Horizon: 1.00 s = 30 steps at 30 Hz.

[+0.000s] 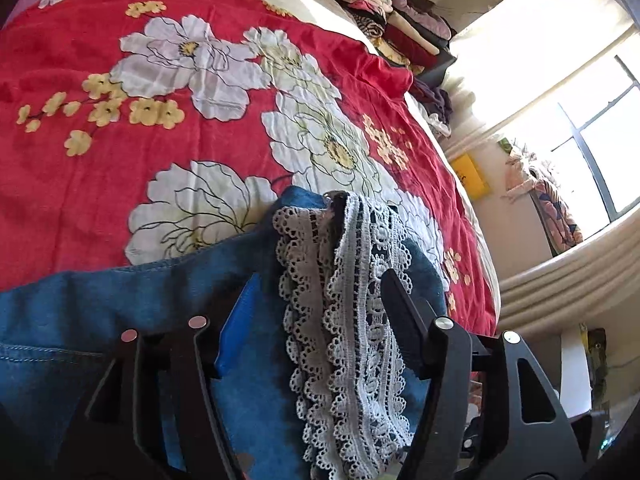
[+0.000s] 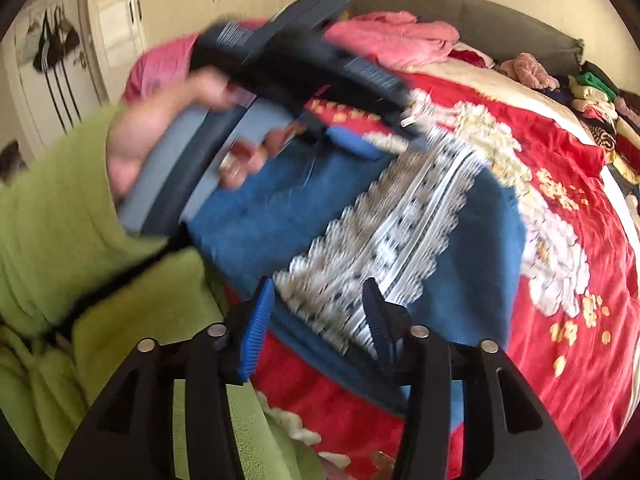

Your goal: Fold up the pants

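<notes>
- Denim, blue, forms the pants (image 1: 100, 320), lying on a red bedspread with white and yellow flowers (image 1: 100, 184); a band of white lace trim (image 1: 352, 320) runs along the fabric.
- Left gripper (image 1: 316, 292): black fingers spread apart, jaws parted, with denim and lace lying between them; whether the fingertips touch the cloth cannot be told.
- Right gripper (image 2: 320, 300): blue-padded fingers (image 2: 256, 332) apart, jaws parted just over the near edge of the pants; the view is motion-blurred.
- In the right wrist view, the person's left hand (image 2: 160, 128), in a lime-green fleece sleeve (image 2: 60, 240), holds the left gripper over the denim.
- Stacked folded clothes (image 1: 400, 28) lie at the far edge of the bed, near a bright window (image 1: 592, 136).
</notes>
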Available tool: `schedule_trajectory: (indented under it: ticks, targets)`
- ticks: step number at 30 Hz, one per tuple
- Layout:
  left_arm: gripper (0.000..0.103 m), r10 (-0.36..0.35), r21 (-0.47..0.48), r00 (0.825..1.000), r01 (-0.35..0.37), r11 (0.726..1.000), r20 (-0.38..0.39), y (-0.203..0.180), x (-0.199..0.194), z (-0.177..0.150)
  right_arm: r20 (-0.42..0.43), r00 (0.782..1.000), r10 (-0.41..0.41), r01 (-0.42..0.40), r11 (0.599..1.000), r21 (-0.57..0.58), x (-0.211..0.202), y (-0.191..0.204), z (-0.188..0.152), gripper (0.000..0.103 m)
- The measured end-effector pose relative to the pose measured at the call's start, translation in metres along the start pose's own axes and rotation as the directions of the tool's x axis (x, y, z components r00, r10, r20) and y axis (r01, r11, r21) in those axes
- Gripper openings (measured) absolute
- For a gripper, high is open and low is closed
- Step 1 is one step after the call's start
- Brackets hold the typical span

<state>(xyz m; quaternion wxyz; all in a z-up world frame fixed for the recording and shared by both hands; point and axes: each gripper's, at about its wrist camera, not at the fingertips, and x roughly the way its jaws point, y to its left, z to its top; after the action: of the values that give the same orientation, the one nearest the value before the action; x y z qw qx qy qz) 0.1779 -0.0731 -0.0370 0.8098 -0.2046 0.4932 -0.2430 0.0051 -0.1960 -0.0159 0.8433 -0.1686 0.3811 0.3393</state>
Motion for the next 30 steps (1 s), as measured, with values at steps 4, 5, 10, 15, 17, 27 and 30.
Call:
schedule_trajectory:
  ticks: [4,5,10,15,17,27,30]
  targets:
    - [0.064,0.049,0.017,0.998,-0.048,0.999,-0.038,-0.007,0.023,0.008,-0.017,0.996,-0.082,0.081,0.994,-0.079,0.016,0.006,-0.003,0.055]
    - [0.065,0.055,0.022,0.998,-0.055,0.998,-0.04,-0.009,0.026,0.01,-0.027,0.995,-0.096,0.093,0.992,-0.083,0.02,0.005,-0.005,0.055]
    - [0.012,0.111,0.077,0.994,-0.109,0.991,-0.024,-0.023,0.035,0.016,-0.032,0.999,-0.036,0.035,0.999,-0.024,0.024,-0.008,-0.009,0.018]
    - [0.011,0.066,0.099,0.996,-0.071,0.993,0.054,-0.029,0.001,0.01,0.07,0.993,0.1,-0.103,0.994,0.034,-0.006,-0.015,0.004,0.014]
    - [0.011,0.066,0.104,0.994,-0.075,0.992,0.088,-0.028,-0.016,0.005,0.073,0.989,0.132,-0.134,0.991,0.025,-0.004,-0.011,0.009,0.014]
    - [0.022,0.133,0.014,0.99,-0.134,0.991,0.051,0.017,-0.006,-0.004,0.001,0.984,0.178,-0.178,0.984,0.03,0.023,-0.001,0.01,0.038]
    - [0.035,0.105,0.024,0.994,-0.106,0.994,0.04,0.02,-0.005,-0.006,0.078,0.98,0.181,-0.185,0.981,0.056,0.0,-0.014,0.015,0.049]
